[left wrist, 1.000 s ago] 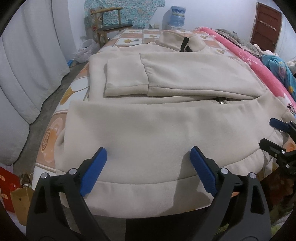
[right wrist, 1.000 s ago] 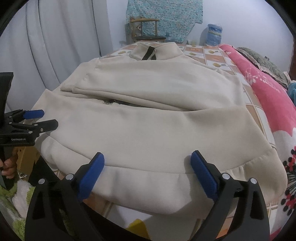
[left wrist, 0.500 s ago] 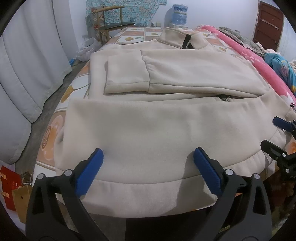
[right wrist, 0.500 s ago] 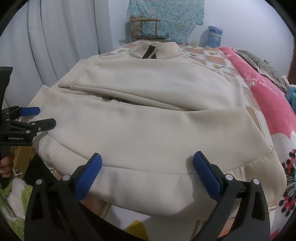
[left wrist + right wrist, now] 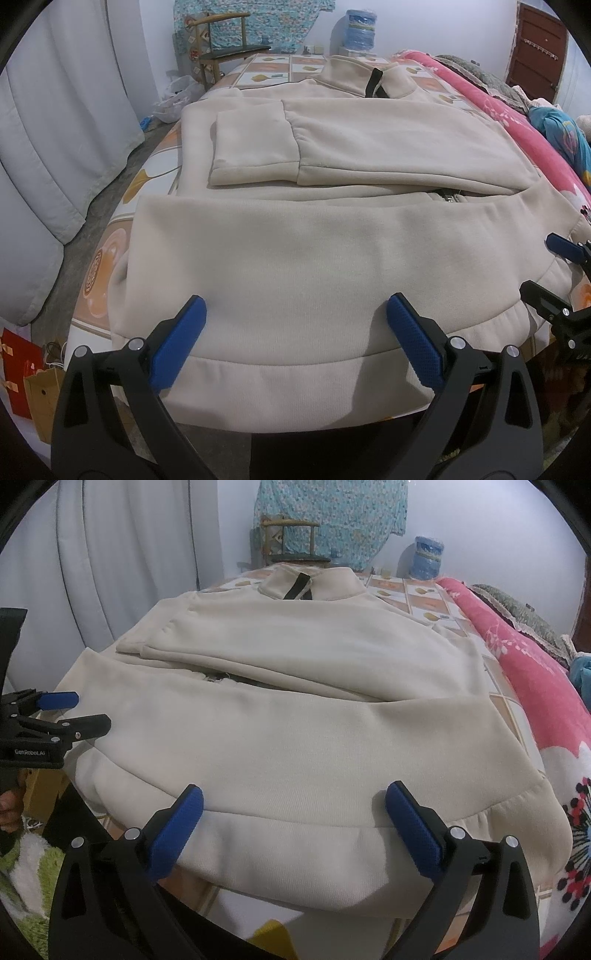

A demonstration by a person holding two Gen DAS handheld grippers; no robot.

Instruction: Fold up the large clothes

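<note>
Left gripper jaws just widened, right gripper wide too, both empty over jacket.

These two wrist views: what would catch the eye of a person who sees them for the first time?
A large cream jacket fills the middle of both views, spread on the patterned bed with its sleeves folded across the chest and its collar at the far end. The left gripper and the right gripper stand open over the near hem. A pink blanket lies along the right side.
</note>
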